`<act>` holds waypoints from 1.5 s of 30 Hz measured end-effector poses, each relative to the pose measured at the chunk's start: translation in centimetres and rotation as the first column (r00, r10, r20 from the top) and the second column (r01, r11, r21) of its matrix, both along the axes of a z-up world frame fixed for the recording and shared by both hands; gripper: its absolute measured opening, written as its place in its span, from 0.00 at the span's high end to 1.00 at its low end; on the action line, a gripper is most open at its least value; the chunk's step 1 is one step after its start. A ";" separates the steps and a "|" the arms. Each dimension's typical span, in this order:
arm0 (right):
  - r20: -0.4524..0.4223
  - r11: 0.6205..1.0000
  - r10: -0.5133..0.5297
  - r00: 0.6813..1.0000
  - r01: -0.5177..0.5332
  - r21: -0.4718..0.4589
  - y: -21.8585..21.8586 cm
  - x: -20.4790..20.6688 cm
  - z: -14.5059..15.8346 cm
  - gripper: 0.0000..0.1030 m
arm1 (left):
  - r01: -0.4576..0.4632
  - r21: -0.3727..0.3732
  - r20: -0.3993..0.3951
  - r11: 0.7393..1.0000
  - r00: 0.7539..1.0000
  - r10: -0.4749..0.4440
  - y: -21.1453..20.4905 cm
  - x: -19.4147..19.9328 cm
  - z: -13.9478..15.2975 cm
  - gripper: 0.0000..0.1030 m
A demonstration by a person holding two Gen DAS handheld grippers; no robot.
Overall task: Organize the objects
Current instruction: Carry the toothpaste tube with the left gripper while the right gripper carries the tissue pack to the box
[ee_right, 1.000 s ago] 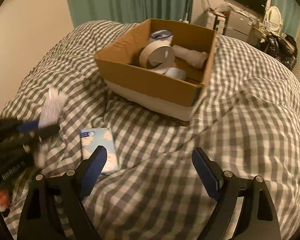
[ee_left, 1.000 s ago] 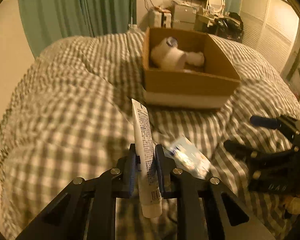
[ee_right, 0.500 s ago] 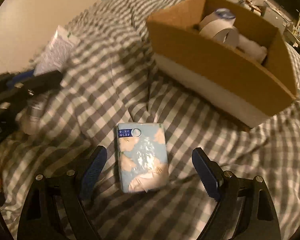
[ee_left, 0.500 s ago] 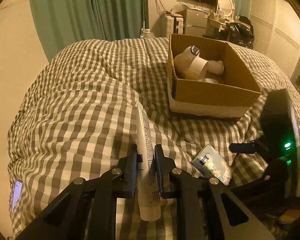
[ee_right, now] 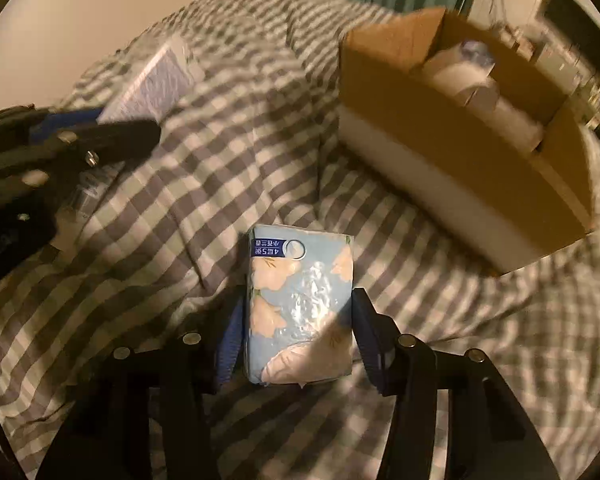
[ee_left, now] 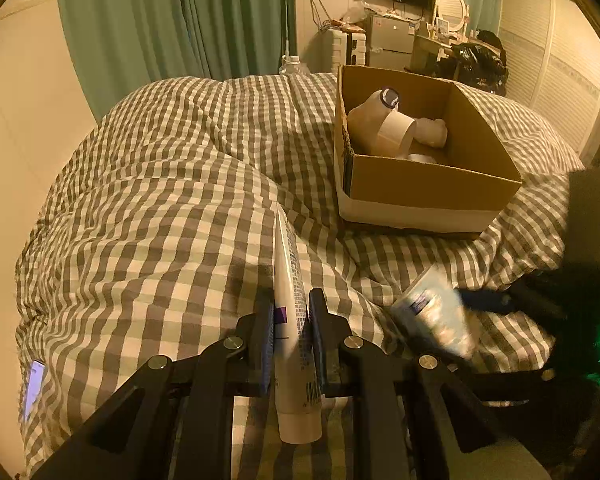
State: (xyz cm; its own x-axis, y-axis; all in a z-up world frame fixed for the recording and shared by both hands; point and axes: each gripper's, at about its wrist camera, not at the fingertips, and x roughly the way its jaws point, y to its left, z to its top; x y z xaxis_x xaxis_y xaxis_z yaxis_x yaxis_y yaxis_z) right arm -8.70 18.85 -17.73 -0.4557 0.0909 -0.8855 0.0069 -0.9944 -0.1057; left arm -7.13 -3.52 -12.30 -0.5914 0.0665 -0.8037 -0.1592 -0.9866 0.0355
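Two items are held at once. Nearest, a white tube (ee_left: 294, 344) is clamped upright between the jaws of the left gripper (ee_left: 291, 332), above the checked duvet (ee_left: 160, 220). Just to its right, the jaws of the right gripper (ee_right: 298, 332) have just been closing and now pinch a pale blue tissue pack (ee_right: 300, 308) by its sides. Farther off, the cardboard box (ee_left: 432, 192) sits open, already holding rolls. Pick-up seems done; next, both items would need carrying over the box's near wall and releasing.
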 end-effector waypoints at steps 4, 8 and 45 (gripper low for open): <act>-0.071 0.998 -0.022 0.997 0.027 0.062 0.1 1.1 2.1 0.51 | 0.004 -0.006 -0.015 1.000 1.000 -0.004 0.3 0.4 0.6 0.84; -0.128 0.991 -0.036 0.991 0.053 0.125 0.1 1.7 4.1 0.52 | 0.021 -0.018 -0.041 1.000 0.999 -0.022 1.0 0.8 1.7 0.84; -0.378 0.961 -0.195 0.905 0.253 0.110 13.2 -7.5 15.5 0.52 | 0.123 -0.066 -0.260 0.990 0.956 -0.136 9.7 -14.4 7.9 0.84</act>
